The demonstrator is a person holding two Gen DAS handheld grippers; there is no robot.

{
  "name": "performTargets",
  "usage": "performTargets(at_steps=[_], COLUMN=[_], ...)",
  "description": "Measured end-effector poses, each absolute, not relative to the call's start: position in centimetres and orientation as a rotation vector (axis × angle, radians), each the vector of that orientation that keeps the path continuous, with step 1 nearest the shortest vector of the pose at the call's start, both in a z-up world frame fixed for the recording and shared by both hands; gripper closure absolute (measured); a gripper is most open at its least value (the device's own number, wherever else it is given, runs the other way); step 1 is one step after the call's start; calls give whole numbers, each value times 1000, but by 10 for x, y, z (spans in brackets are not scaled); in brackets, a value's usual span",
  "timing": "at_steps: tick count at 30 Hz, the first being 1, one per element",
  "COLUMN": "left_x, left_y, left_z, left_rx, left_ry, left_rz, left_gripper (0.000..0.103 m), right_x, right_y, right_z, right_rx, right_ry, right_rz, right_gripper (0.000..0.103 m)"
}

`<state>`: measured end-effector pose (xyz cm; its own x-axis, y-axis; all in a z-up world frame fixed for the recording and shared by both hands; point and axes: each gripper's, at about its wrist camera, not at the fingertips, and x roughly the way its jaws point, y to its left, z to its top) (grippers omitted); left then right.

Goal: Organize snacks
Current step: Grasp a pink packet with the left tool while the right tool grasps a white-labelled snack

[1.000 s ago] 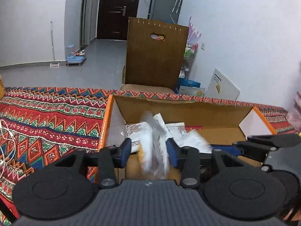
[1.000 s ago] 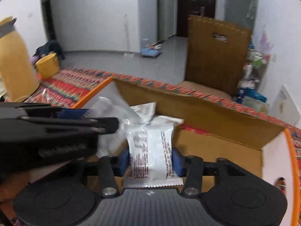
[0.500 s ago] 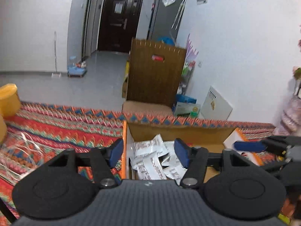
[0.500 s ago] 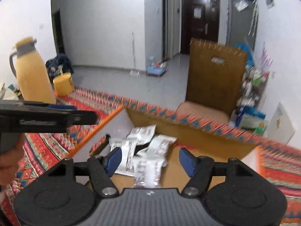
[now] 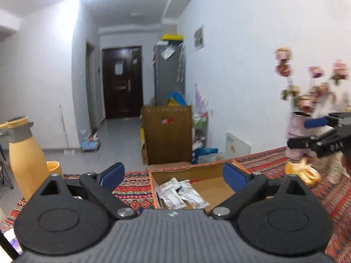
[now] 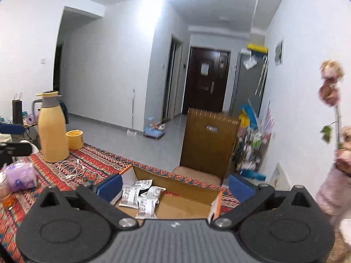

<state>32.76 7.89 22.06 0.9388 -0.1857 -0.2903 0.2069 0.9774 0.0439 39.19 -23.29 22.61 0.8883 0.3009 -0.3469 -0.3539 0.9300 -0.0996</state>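
Observation:
An open cardboard box point(image 5: 210, 171) point(image 6: 188, 188) sits on the patterned tablecloth. Several white snack packets point(image 5: 179, 194) point(image 6: 140, 197) lie loose in its left part. My left gripper point(image 5: 173, 176) is open and empty, raised well above and behind the box. My right gripper point(image 6: 174, 184) is open and empty, also raised above the box. The right gripper shows at the right edge of the left wrist view point(image 5: 322, 140).
A yellow thermos point(image 6: 52, 129) and yellow cup point(image 6: 75, 139) stand at the table's left, with white cables point(image 6: 70, 168) and a purple bag point(image 6: 18, 176) nearby. A brown chair back point(image 6: 208, 140) stands behind the table. A flower vase point(image 5: 300, 135) and orange peel point(image 5: 302, 172) are at the right.
Both grippers let go of their snack packets into the box, opened wide, and rose up and back from it. The packets now lie in the box.

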Motion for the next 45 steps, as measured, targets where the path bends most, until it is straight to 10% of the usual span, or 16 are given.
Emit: performTargets(at_steps=[17, 26, 45], left_x=[122, 111, 167], left_y=[63, 66, 69], left_z=[86, 26, 30], left_rx=[-39, -41, -39], left_ry=[348, 532, 566], left_rz=[-107, -66, -44], left_gripper=[0, 0, 0], right_x=[161, 148, 183], right_y=[-275, -269, -259], right_z=[102, -2, -3], right_rx=[-63, -6, 11], right_ry=[314, 508, 526], right_rz=[310, 236, 246], right_gripper=[0, 0, 0])
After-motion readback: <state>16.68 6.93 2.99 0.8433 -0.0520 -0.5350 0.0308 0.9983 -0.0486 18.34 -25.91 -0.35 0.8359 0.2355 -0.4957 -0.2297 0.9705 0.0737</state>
